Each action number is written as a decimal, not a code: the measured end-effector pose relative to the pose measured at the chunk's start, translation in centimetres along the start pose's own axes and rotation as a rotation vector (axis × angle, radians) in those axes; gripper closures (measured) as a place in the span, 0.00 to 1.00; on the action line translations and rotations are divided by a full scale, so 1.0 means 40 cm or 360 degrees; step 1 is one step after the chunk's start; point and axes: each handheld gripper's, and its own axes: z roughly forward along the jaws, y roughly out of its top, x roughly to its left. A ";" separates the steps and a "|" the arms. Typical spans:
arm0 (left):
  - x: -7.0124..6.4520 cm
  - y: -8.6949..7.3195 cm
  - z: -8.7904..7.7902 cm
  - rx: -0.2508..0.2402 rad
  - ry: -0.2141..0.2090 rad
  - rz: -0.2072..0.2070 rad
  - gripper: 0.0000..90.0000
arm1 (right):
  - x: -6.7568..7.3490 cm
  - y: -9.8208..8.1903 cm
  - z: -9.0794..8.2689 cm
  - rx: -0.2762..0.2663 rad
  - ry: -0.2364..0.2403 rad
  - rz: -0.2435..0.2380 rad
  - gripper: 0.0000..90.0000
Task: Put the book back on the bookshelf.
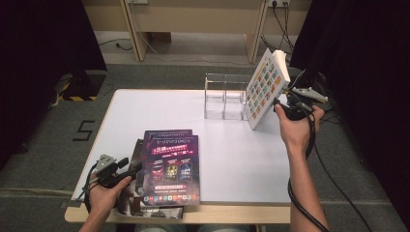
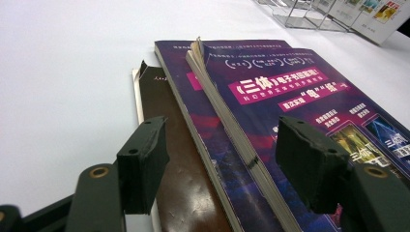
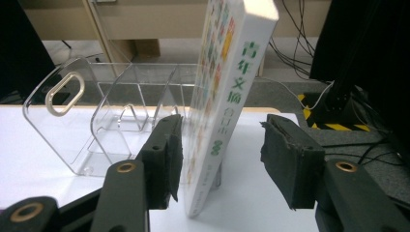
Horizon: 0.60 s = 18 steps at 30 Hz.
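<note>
A thick white book [image 1: 263,87] with a colourful grid cover stands tilted on the table [image 1: 159,108], just right of a clear acrylic rack [image 1: 223,99]. Its spine [image 3: 227,63] faces along my right gripper [image 3: 220,140], between the jaws. The left pad touches the cover and a gap separates the right pad from the spine. A hand holds that gripper [image 1: 283,105] behind the book. At the near left lies a stack of purple books [image 1: 171,164] on a darker book [image 2: 164,116]. My left gripper [image 2: 222,140] is open and straddles the top book's [image 2: 290,92] page edge; it is also at the stack's left side [image 1: 128,164].
The rack [image 3: 72,121] has several empty upright slots and an oval handle hole. Cables trail off the table's right side. Wooden furniture legs and black curtains stand behind the table. A black and yellow striped base [image 3: 333,123] sits on the floor to the right.
</note>
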 end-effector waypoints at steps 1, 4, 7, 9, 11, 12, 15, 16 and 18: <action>0.000 0.000 0.000 0.0000 0.0000 0.0001 0.39 | 0.002 -0.004 -0.002 0.0000 0.0001 -0.0005 0.54; -0.001 0.000 0.000 0.0002 -0.0002 0.0001 0.39 | 0.008 -0.014 -0.008 0.0002 0.0017 -0.0012 0.54; -0.001 0.001 -0.001 0.0002 -0.0002 0.0001 0.39 | 0.014 -0.027 -0.014 0.0011 0.0030 -0.0013 0.54; -0.001 0.001 -0.001 0.0002 -0.0003 0.0001 0.39 | 0.018 -0.036 -0.018 0.0022 0.0047 -0.0009 0.55; -0.002 0.001 -0.001 0.0003 -0.0004 0.0000 0.39 | 0.023 -0.048 -0.022 0.0027 0.0061 -0.0018 0.55; -0.002 0.001 -0.001 0.0004 -0.0004 0.0000 0.39 | 0.026 -0.055 -0.024 0.0035 0.0073 -0.0006 0.55; -0.004 0.002 0.000 0.0010 -0.0015 0.0007 0.39 | 0.040 -0.078 -0.026 0.0063 0.0103 -0.0025 0.55; -0.005 0.002 0.000 0.0010 -0.0016 0.0005 0.39 | 0.045 -0.086 -0.027 0.0073 0.0114 -0.0021 0.55; -0.006 0.002 0.001 0.0015 -0.0021 0.0005 0.40 | 0.054 -0.101 -0.028 0.0085 0.0125 -0.0031 0.55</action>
